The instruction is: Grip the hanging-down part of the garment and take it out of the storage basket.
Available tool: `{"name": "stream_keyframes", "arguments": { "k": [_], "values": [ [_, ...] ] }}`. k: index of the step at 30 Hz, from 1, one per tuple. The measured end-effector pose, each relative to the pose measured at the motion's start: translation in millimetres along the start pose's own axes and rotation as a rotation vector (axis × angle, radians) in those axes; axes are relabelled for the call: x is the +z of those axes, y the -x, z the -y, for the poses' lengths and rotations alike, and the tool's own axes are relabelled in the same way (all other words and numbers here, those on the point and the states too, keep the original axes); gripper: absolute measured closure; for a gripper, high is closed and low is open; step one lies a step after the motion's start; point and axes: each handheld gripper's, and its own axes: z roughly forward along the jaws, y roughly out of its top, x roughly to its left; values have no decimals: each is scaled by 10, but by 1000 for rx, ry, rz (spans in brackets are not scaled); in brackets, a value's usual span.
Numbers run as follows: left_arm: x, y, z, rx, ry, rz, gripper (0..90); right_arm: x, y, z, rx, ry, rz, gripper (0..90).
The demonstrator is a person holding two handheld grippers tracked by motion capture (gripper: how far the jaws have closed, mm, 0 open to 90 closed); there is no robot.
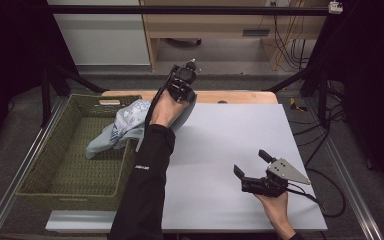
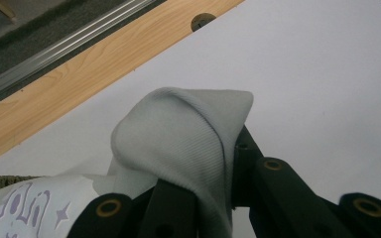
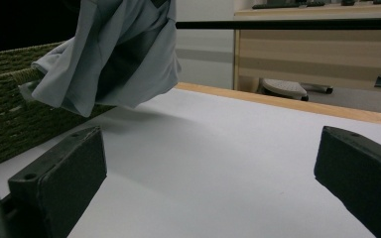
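1. Nearest the high camera, your left forearm in its black sleeve ran up from the bottom edge toward the far side of the table.
2. Your left gripper was clamped on the pale grey-blue printed cotton garment; in the left gripper view a ribbed fold of that cloth was pinched between the black jaws.
3. You held the garment raised, its bulk trailing from the left gripper down and leftward, draped over the near-right rim of the olive woven rectangular basket. So its long axis ran from the gripper toward the basket.
4. Your right gripper rested low over the white table mat, jaws spread wide with nothing between them.
5. From that right gripper the garment lay ahead and to the left, well apart; in the right gripper view its hanging hem showed high at upper left, above the basket wall.
6. Your left hand had the cloth, so I judged the coming move to turn on it: either carrying the cloth rightward onto the mat, or bringing the right gripper across to a free edge.
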Motion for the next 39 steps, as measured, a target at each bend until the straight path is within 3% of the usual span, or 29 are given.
{"name": "stream_keyframes", "arguments": {
  "k": [4,6,7,12,16,20,24,26,33,34,35,39],
  "values": [
    [-12,-1,-6,1,2,-1,831,2,5,-10,7,-4,-10,4],
    [-30,-2,-4,1,3,-1,831,10,25,-10,-14,4,-12,4],
    [-34,-1,-1,4,4,-1,831,14,15,-19,9,-3,-6,4],
    [-56,-12,6,6,9,3,831,48,6,-76,16,0,-14,4],
    [-64,-17,11,7,11,5,831,99,-17,-111,0,-3,-15,4],
    [-64,-24,20,9,8,11,831,241,-88,-197,10,18,-31,4],
    [-88,-35,23,16,11,8,831,370,-143,-269,-14,21,-37,4],
    [-96,-39,23,14,13,9,831,443,-187,-296,6,30,-47,4],
    [-138,-64,22,8,18,12,831,671,-267,-365,-22,12,-61,4],
    [-143,-70,21,12,17,8,831,707,-291,-376,2,19,-69,4],
    [-143,-70,21,12,17,8,831,744,-291,-380,-16,14,-58,4],
    [-152,-72,25,14,15,8,831,866,-340,-413,-4,27,-69,4]
  ]
}}
